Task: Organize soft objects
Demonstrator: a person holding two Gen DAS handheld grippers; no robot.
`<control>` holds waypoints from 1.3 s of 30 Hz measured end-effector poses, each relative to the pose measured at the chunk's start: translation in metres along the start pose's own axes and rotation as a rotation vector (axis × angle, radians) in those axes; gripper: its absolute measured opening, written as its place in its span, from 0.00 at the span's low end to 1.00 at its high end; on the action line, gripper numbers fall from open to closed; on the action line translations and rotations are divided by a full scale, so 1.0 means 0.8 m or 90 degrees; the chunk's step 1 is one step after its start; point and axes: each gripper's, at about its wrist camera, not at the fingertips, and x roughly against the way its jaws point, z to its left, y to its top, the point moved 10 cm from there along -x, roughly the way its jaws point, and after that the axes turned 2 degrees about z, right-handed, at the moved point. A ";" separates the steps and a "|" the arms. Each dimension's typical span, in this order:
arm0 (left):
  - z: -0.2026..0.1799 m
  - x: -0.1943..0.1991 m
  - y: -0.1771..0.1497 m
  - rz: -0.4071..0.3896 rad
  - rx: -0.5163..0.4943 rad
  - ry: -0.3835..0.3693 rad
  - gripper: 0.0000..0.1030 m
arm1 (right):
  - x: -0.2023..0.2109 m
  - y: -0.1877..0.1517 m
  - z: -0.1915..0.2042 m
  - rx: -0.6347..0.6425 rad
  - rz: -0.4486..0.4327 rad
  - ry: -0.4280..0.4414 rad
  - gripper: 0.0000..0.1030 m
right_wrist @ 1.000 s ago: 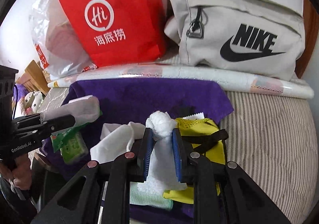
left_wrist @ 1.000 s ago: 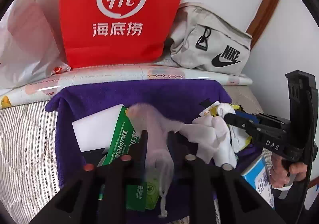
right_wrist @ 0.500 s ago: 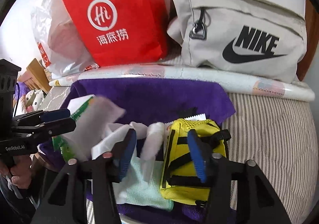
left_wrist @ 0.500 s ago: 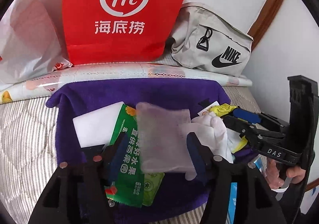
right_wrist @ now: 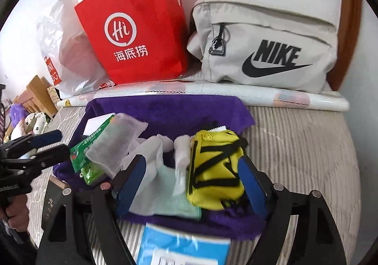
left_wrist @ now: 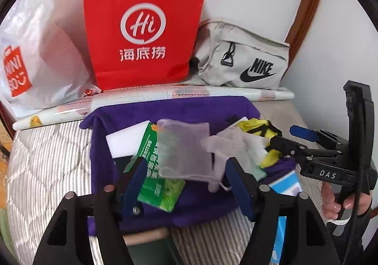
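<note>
On a purple towel (left_wrist: 170,111) spread over a striped bed, the left gripper (left_wrist: 186,177) hangs with jaws just spread wide, empty, above a sheer mesh pouch (left_wrist: 183,149) lying on a green packet (left_wrist: 151,170); the right gripper (right_wrist: 191,184), jaws likewise just parted, holds nothing over a white cloth (right_wrist: 153,154) beside a yellow pouch (right_wrist: 217,170).

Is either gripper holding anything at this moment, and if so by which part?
Nothing is held. The left gripper has just opened above the sheer pouch; the right gripper has just opened above the white cloth.
</note>
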 end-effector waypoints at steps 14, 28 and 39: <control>-0.059 0.153 -0.058 -0.087 -0.010 0.007 0.72 | 0.116 -0.076 0.024 -0.025 -0.022 0.016 0.88; -0.093 0.215 -0.163 -0.097 0.022 0.056 0.81 | 0.229 -0.169 0.054 -0.031 -0.048 -0.024 0.92; -0.118 0.251 -0.218 -0.129 0.025 0.128 0.86 | 0.301 -0.223 0.051 -0.043 -0.091 -0.034 0.92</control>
